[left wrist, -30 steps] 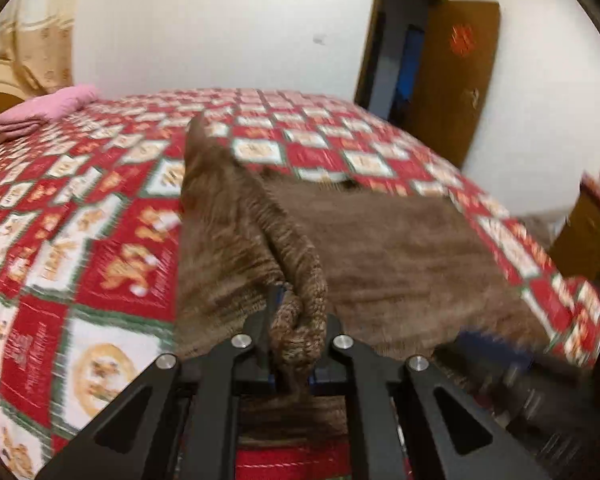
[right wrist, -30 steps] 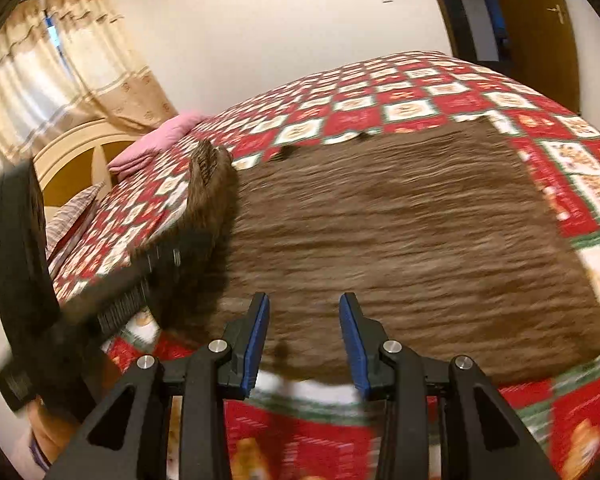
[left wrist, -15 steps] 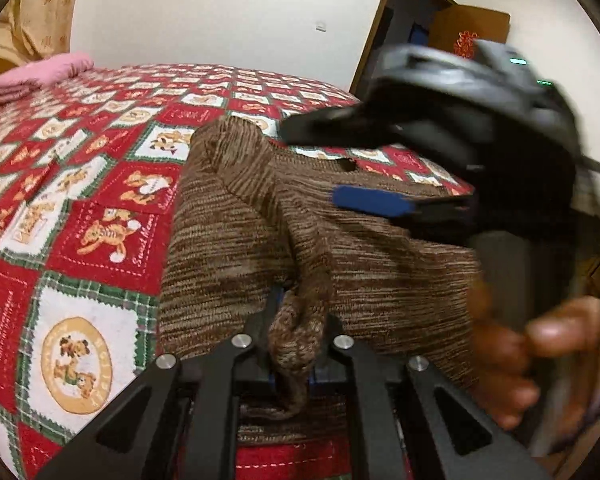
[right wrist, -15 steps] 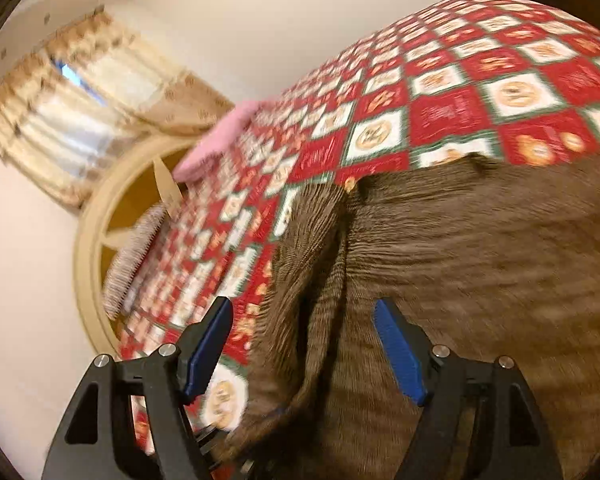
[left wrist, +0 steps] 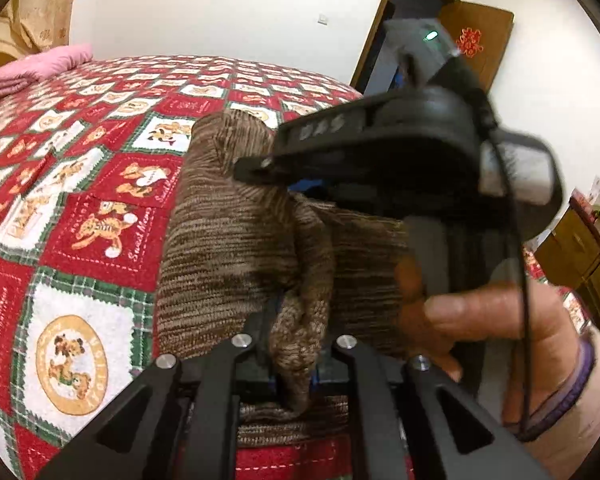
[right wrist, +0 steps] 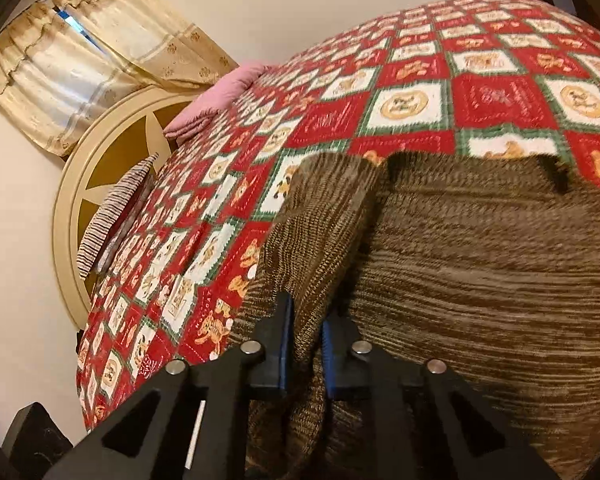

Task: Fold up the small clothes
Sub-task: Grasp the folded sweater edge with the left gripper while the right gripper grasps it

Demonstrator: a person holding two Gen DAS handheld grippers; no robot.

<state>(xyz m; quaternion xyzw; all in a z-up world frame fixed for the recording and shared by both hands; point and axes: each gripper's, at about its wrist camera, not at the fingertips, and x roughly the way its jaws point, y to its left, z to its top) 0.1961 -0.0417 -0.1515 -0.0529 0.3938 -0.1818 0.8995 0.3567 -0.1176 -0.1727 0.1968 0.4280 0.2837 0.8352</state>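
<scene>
Brown knit sweater (right wrist: 480, 272) lies near bed's (right wrist: 412, 128) front edge. L gripper (left wrist: 296, 364) pinches a bunched fold; R gripper (right wrist: 305, 344) closing onto sweater's raised fold, fabric btwn jaws.

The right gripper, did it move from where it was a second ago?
Yes. The right gripper swung left across the brown sweater, from its near middle edge toward the pink pillow side, and its jaws are closing on the raised fold.
</scene>
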